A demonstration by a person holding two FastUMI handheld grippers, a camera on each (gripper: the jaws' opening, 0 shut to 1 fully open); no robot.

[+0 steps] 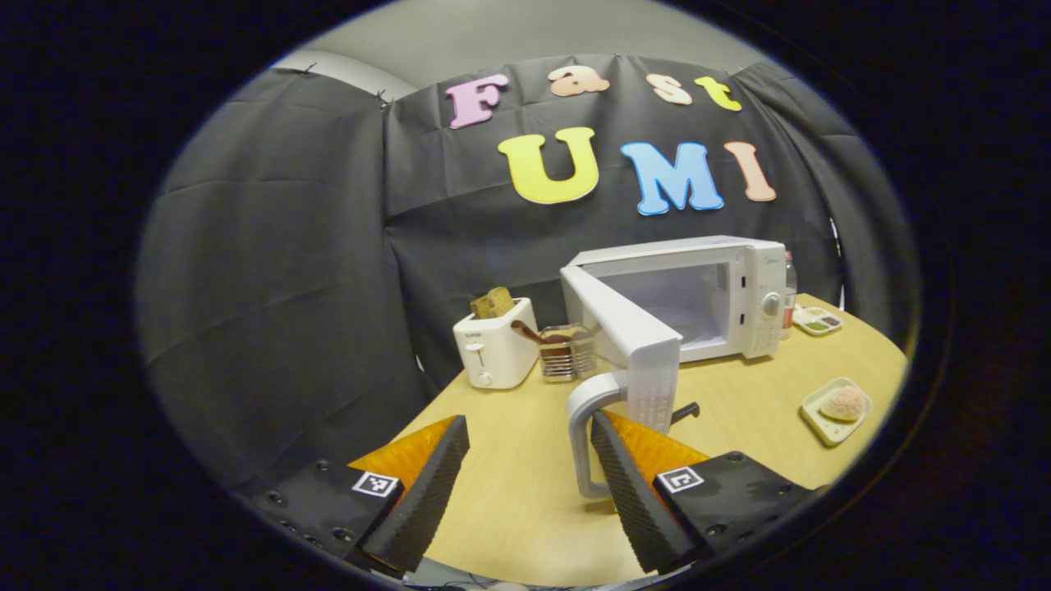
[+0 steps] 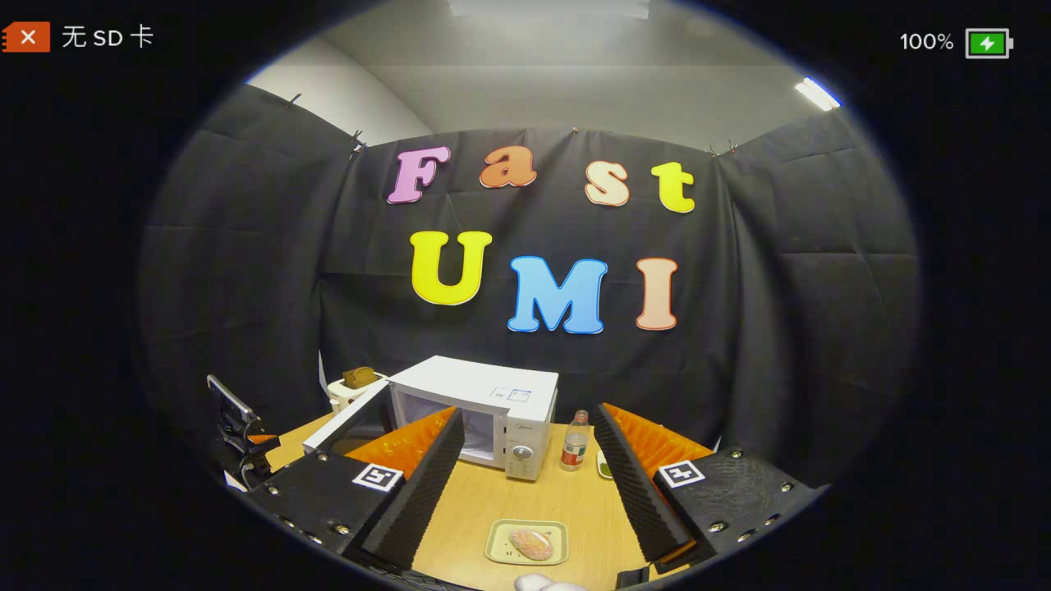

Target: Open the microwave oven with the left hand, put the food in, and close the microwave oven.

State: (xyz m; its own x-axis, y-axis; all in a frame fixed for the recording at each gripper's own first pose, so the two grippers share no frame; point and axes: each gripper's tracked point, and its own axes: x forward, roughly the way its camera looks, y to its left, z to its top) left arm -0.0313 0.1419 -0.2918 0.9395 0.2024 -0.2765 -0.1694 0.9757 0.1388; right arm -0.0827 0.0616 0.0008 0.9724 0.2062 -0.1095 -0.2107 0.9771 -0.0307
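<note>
At the open microwave door's handle (image 1: 585,435), the left gripper (image 1: 525,484) is seen spread wide, right finger (image 1: 632,484) beside it. Right gripper (image 2: 525,484) is held wide apart above the plated food (image 2: 530,542) on the table (image 2: 525,501).

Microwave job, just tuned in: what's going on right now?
The microwave door is swung open. The left gripper is open beside the door's handle, which sits against one of its fingers. The food is on its plate on the table, below the open right gripper.
</note>
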